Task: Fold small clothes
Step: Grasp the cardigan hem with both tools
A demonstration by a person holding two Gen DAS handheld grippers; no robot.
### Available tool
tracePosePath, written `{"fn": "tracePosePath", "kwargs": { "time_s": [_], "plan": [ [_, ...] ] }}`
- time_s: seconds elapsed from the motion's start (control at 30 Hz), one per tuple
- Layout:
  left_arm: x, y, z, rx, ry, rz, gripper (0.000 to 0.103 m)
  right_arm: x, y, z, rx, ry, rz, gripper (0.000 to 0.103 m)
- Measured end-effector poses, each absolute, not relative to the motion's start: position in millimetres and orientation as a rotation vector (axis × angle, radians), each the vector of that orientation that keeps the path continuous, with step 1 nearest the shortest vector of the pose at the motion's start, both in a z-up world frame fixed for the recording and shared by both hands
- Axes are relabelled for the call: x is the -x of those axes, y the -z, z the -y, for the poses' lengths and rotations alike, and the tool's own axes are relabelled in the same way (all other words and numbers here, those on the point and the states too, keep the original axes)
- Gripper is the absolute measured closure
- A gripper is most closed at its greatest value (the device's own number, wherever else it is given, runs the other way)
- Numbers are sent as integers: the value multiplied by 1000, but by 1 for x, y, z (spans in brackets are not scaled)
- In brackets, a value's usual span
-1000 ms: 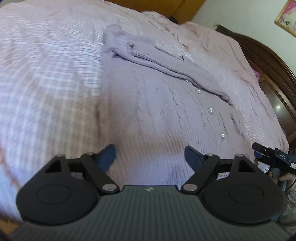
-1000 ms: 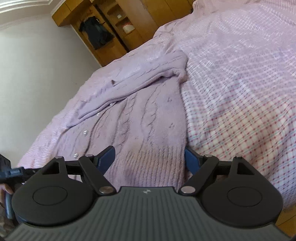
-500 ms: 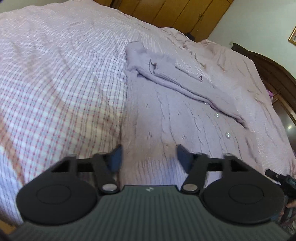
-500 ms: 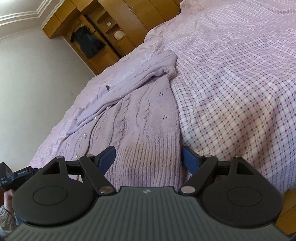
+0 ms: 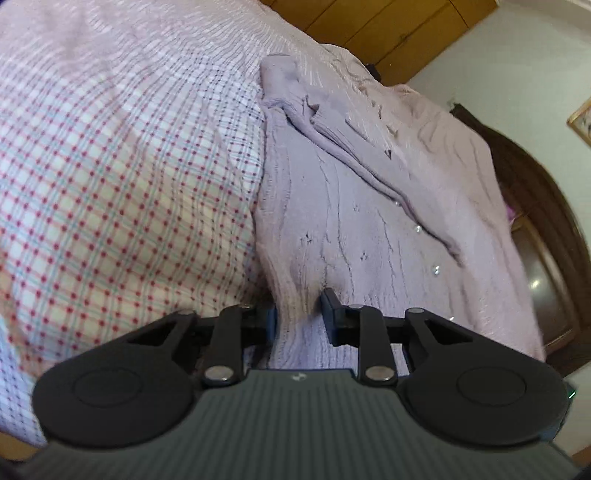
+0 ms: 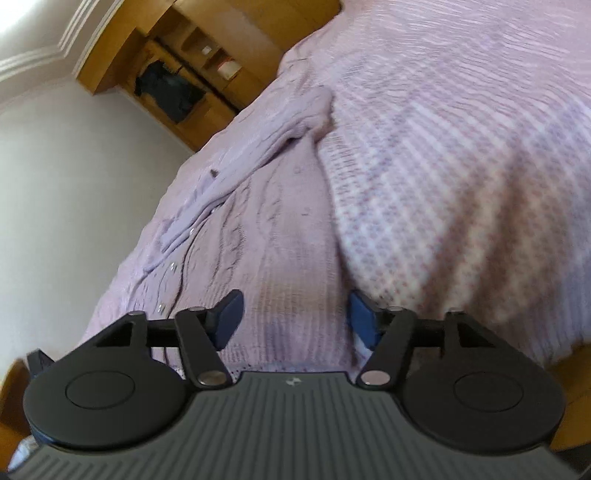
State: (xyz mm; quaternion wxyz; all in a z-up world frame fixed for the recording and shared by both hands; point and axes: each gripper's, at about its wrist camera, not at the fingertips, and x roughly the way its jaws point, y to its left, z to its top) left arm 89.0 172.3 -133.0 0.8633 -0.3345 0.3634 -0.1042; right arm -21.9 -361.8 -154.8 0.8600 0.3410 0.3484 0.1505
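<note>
Left wrist view first: a checked bed sheet with little red dots [image 5: 110, 177] fills the left side. Right beside it, lying flat on the sheet, is the soft lilac knitted cardigan with tiny shiny buttons [image 5: 354, 236]. One sleeve is folded across its top part. The left gripper [image 5: 300, 317] sits at the near ribbed hem of the cardigan, at the edge next to the sheet. Its jaws have just been closing, and now they pinch a raised fold of the hem between them. Behind the cardigan stands a yellow wooden wardrobe [image 5: 388, 26], and to the cardigan's right is a dark wooden bed end [image 5: 554, 236].

Right wrist view: a plain white wall [image 6: 74, 177] is on the left, with wooden shelves [image 6: 192, 74] above it. The cardigan [image 6: 273, 236] lies in the middle, and the checked sheet [image 6: 461, 166] is to its right. The right gripper [image 6: 293, 317] is over the near hem of the cardigan. Its jaws have just been closing too, but they are wide apart, with the hem lying between them, not squeezed.
</note>
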Motion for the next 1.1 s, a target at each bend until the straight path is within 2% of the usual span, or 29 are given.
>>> {"fn": "tracePosePath", "kwargs": {
  "time_s": [0.27,0.47,0.6,0.67,0.73,0.8,1.1],
  "plan": [
    [-59,135,-175,738,227,-749,77,7,166,369,-879,-425,-650,39],
    [-56,146,-189,848,228,-749,78,17,179,363,-977,-418,-675,42],
    [-42,142,-192,831,216,-750,82,20,184,363,-977,-390,-670,54],
    [-36,138,-188,778,211,-752,87,26,186,366,-968,-370,-675,65],
    [-34,135,-185,761,200,-757,92,28,185,366,-947,-349,-673,84],
    [-30,134,-188,772,197,-750,93,27,183,366,-930,-334,-676,93],
    [-20,109,-195,822,212,-684,93,17,144,355,-948,-392,-588,95]
  ]
}}
